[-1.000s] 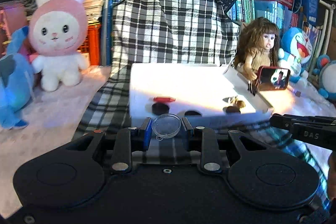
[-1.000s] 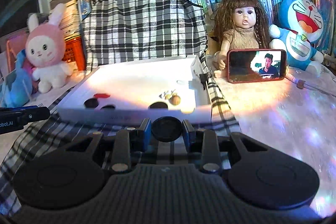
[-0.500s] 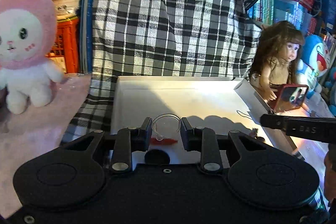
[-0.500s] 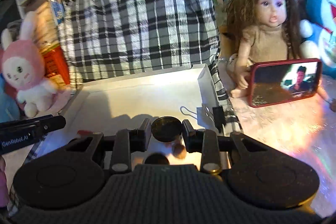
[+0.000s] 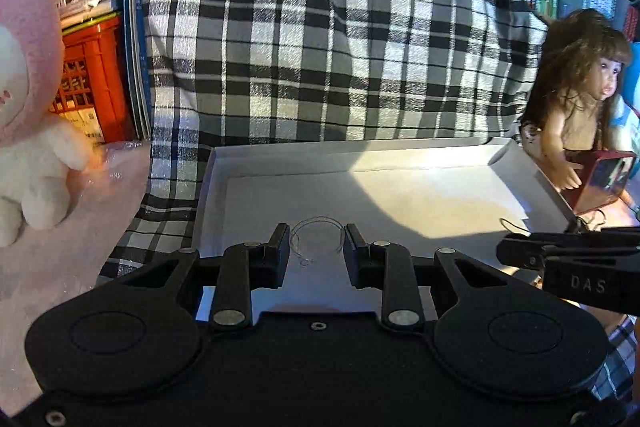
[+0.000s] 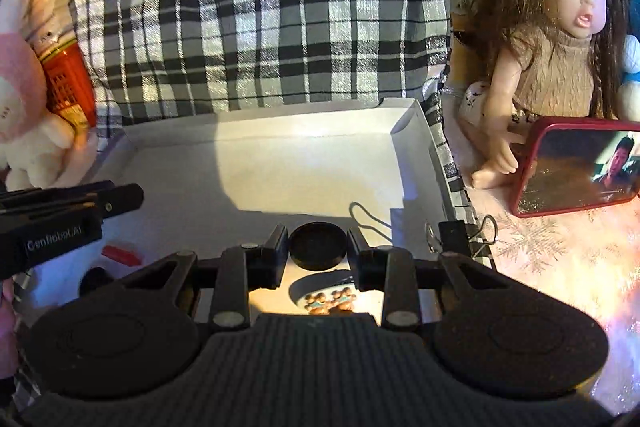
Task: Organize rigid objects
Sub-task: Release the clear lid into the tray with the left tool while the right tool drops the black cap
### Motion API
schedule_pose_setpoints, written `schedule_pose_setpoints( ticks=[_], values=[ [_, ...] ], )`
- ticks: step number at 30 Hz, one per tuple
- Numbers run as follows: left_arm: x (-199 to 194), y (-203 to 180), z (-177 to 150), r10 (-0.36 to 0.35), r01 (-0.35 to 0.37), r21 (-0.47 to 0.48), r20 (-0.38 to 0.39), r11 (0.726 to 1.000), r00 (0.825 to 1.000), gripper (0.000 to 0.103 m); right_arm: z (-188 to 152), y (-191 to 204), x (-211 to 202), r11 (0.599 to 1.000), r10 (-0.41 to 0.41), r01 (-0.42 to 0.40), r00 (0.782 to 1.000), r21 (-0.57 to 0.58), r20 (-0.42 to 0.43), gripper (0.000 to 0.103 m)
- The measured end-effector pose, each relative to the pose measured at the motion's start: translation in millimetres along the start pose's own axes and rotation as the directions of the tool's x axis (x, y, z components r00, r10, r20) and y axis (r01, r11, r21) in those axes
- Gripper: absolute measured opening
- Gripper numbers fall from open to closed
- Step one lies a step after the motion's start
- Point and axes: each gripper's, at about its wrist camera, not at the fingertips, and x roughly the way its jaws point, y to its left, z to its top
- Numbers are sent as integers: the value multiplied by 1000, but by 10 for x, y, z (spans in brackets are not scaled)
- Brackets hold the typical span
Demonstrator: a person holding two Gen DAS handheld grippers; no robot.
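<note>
My left gripper (image 5: 317,245) is shut on a clear round lid (image 5: 316,239) and holds it over the left half of the white tray (image 5: 400,155). My right gripper (image 6: 318,247) is shut on a black round disc (image 6: 318,246) over the tray's right front part (image 6: 280,123). Below the right gripper lie a round badge with small brown figures (image 6: 330,295), a red piece (image 6: 122,254) and a black round piece (image 6: 94,277). The other gripper shows at each view's edge: the right one in the left wrist view (image 5: 576,267), the left one in the right wrist view (image 6: 60,219).
A black binder clip (image 6: 456,239) grips the tray's right wall. A doll (image 6: 560,47) and a red phone (image 6: 580,167) stand to the right. A pink bunny plush (image 5: 28,107) stands left. A plaid cloth (image 5: 320,47) hangs behind the tray.
Both grippers moved forward from the tray's front edge to over its inside, each still holding its piece. The small pieces now lie under or behind the grippers.
</note>
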Motion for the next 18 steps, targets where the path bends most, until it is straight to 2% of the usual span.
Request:
schedule_pose_setpoints(
  ticks=[8,18],
  values=[
    [191,64,-52,-10,7,-44,-59,999,998,27,-16,23,81,999,-18,17,1000,-32,-22,37],
    [227,1,-90,14,-15,-17,-68,1000,998,27,10,49,126,998,-30,28,999,-59,-35,37]
  ],
)
